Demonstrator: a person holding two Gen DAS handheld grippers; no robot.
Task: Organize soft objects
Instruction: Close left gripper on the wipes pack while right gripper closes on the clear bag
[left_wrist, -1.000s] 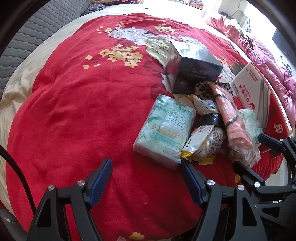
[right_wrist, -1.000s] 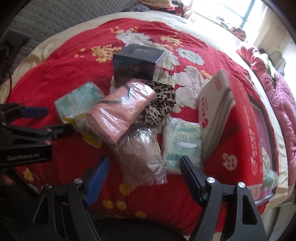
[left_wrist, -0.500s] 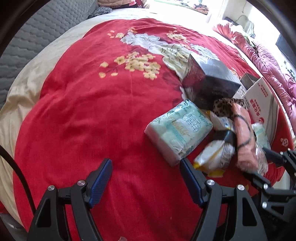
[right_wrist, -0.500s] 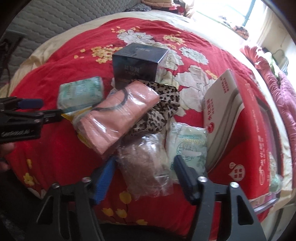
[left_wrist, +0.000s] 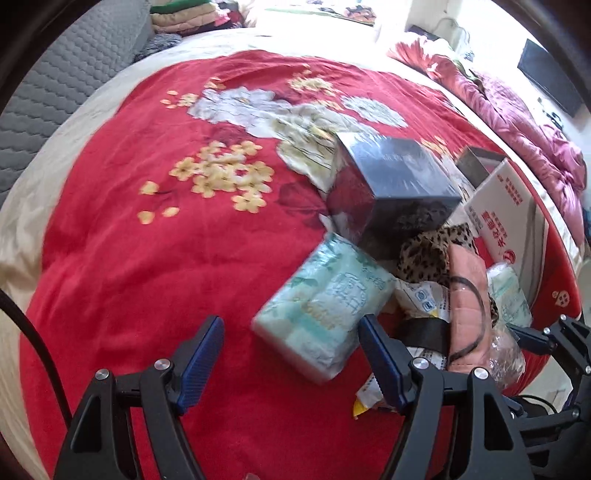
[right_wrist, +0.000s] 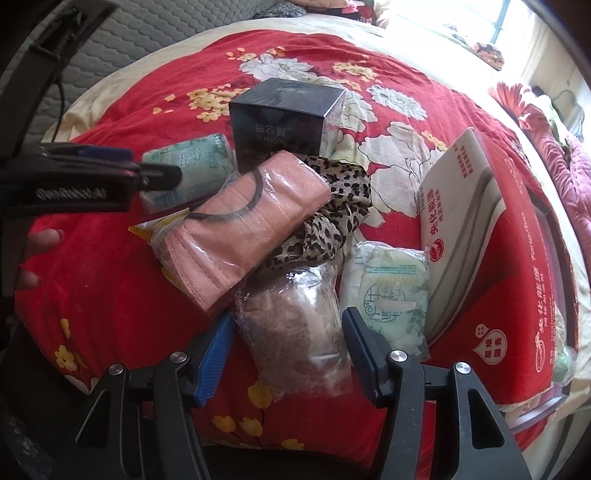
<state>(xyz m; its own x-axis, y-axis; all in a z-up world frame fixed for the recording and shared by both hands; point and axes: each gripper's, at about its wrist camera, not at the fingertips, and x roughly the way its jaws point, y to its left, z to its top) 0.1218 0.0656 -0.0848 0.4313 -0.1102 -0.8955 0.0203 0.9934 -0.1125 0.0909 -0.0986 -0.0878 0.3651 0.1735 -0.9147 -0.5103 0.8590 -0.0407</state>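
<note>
A pile of soft packs lies on a red flowered bedspread (left_wrist: 147, 266). My left gripper (left_wrist: 291, 350) is open, with a mint-green tissue pack (left_wrist: 325, 314) just ahead between its fingers, not touching them. My right gripper (right_wrist: 288, 343) is open around the near end of a clear bag of brownish soft stuff (right_wrist: 295, 325). A pink pack in clear wrap (right_wrist: 243, 229) lies on a leopard-print cloth (right_wrist: 328, 225). A second green tissue pack (right_wrist: 391, 295) lies to the right. The left gripper also shows in the right wrist view (right_wrist: 122, 173).
A black box (right_wrist: 288, 122) stands behind the pile. A red and white carton (right_wrist: 491, 236) lies to the right. A yellow and white packet (left_wrist: 424, 306) lies under the pink pack. A grey padded headboard (left_wrist: 66, 74) and folded pink bedding (left_wrist: 517, 122) border the bed.
The left gripper has swung left and forward toward the green tissue pack. The right gripper has moved forward, so the clear bag now sits between its fingers, which have narrowed a little.
</note>
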